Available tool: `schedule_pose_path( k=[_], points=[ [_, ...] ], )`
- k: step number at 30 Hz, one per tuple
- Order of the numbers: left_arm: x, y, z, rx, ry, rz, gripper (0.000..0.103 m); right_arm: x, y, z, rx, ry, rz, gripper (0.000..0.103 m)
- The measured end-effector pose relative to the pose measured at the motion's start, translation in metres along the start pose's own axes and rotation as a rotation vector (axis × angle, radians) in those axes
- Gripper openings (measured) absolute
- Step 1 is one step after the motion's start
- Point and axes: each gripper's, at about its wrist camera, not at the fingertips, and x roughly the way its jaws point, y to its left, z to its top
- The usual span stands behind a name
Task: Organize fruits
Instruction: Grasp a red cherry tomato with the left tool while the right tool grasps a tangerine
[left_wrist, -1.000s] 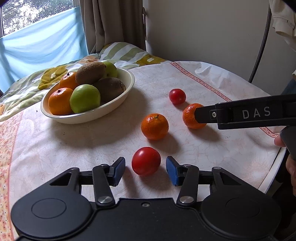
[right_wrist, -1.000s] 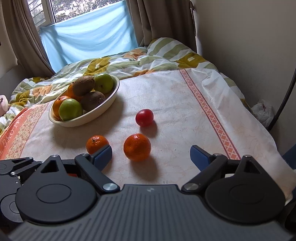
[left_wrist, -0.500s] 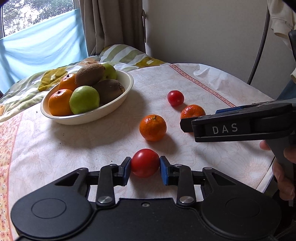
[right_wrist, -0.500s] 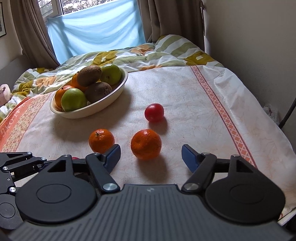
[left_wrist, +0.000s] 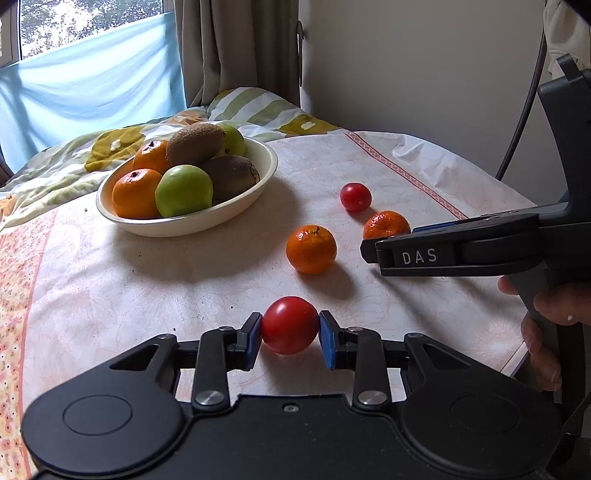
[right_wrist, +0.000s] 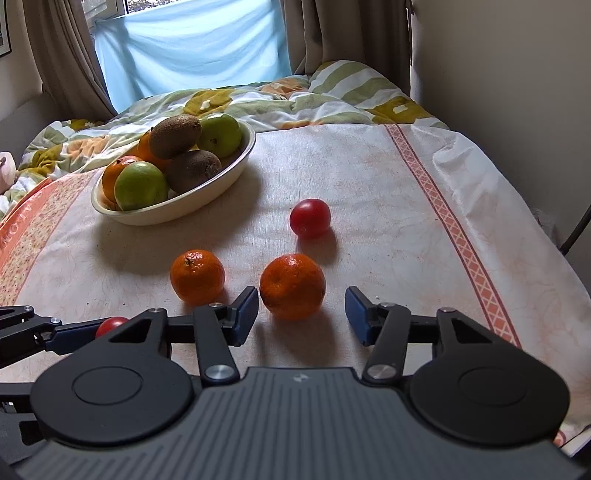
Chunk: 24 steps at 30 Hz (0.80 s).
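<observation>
left wrist view: right tongs (left_wrist: 369, 248) read "das" beside a mandarin (left_wrist: 386, 224).

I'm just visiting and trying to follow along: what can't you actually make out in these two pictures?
- Left wrist view: the far orange is partly hidden by the right gripper, whose jaws are closing around it.
- Right wrist view: the tomato clamped in the left gripper shows only as a sliver behind the right gripper's body.
- Bowl: fruit beneath the top layer is covered in both views.
- Person: only one hand shows, cut off by the edge.
</observation>
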Motion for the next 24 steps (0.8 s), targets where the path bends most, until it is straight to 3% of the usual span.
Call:
schedule_pose_path(
  k=[5,7,24],
  points=[
    [-0.001,0.0,0.003,0.0,-0.008,-0.003,0.036,0.002,0.002,0.003,-0.007,0.001,-0.002,0.064],
    [-0.002,0.001,0.004,-0.001,-0.012,-0.001,0.036,0.004,0.003,0.004,-0.017,0.006,0.002,0.053],
    [-0.03,0.01,0.024,-0.055,-0.038,0.026,0.036,-0.023,0.01,0.029,-0.01,-0.012,0.042,0.053]
  ],
)
